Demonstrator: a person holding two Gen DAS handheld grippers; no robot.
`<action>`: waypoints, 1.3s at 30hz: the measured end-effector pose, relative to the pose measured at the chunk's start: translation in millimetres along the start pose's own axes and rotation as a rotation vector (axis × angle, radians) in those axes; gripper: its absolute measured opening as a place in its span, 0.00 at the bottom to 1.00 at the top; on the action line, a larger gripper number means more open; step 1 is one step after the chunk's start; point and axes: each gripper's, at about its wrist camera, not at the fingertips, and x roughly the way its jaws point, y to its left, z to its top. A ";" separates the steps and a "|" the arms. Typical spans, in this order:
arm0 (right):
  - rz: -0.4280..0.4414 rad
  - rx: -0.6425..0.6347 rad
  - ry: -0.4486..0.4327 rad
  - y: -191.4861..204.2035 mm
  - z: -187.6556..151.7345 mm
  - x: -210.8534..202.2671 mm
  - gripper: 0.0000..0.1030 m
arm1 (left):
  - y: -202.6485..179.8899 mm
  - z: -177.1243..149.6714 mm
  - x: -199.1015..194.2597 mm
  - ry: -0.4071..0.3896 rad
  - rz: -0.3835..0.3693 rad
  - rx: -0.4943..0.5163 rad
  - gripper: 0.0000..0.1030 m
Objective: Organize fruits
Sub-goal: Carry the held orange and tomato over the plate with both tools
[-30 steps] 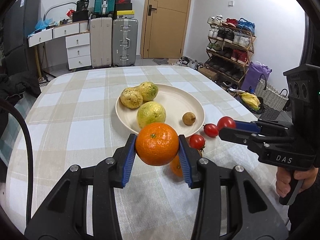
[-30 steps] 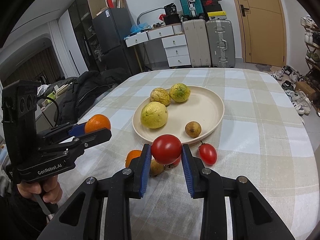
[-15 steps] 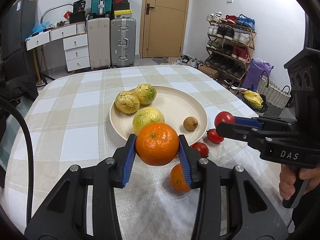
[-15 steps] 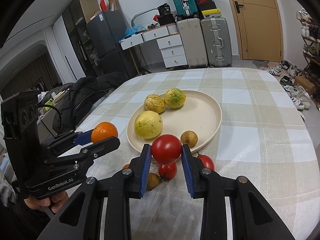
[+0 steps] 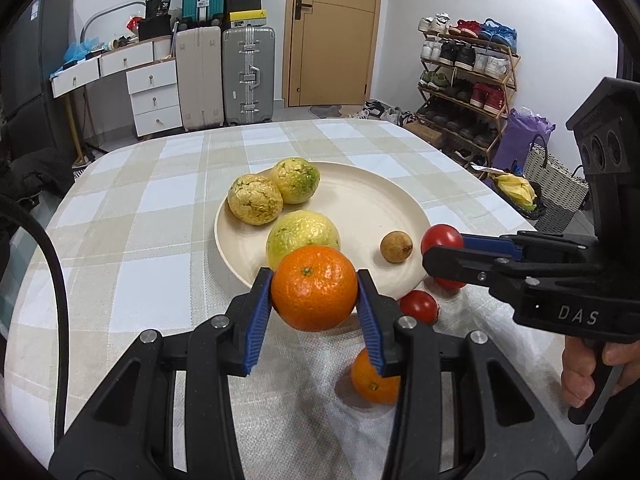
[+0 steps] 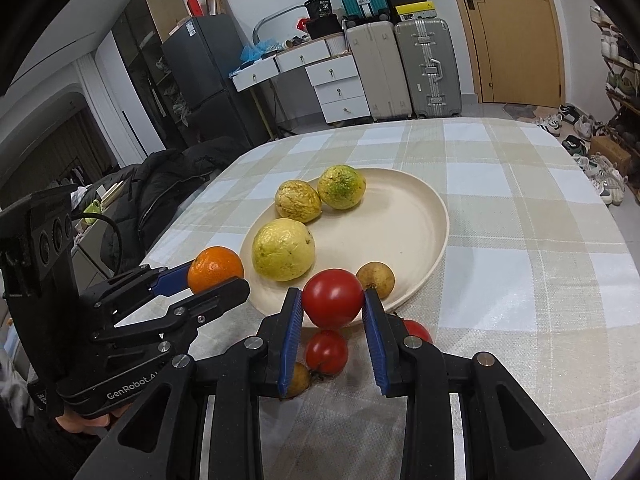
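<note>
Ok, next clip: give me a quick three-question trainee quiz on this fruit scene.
1. True or false: the left gripper is shut on an orange.
2. What does the right gripper hold?
A. a tomato
B. a banana
C. nothing
3. How many fruits lie on the plate?

Key:
1. True.
2. A.
3. Four: three yellow-green fruits and one small brown fruit.
</note>
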 end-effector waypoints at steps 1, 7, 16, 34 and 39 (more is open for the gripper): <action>-0.001 -0.001 0.004 -0.3 0.3 2.1 0.30 | 0.3 0.4 2.0 0.002 0.001 0.001 0.37; 0.003 0.007 0.024 -2.2 2.0 12.3 0.30 | -0.8 1.6 14.4 0.021 0.005 0.013 0.37; -0.004 0.001 0.041 -3.3 4.0 19.6 0.30 | 0.4 3.1 27.3 0.045 0.000 0.013 0.37; -0.039 -0.026 0.068 -3.4 12.0 32.9 0.30 | -0.6 11.9 43.8 0.084 0.008 0.032 0.37; -0.058 -0.041 0.074 -3.9 14.8 37.5 0.30 | 4.7 15.0 48.6 0.084 0.018 0.024 0.37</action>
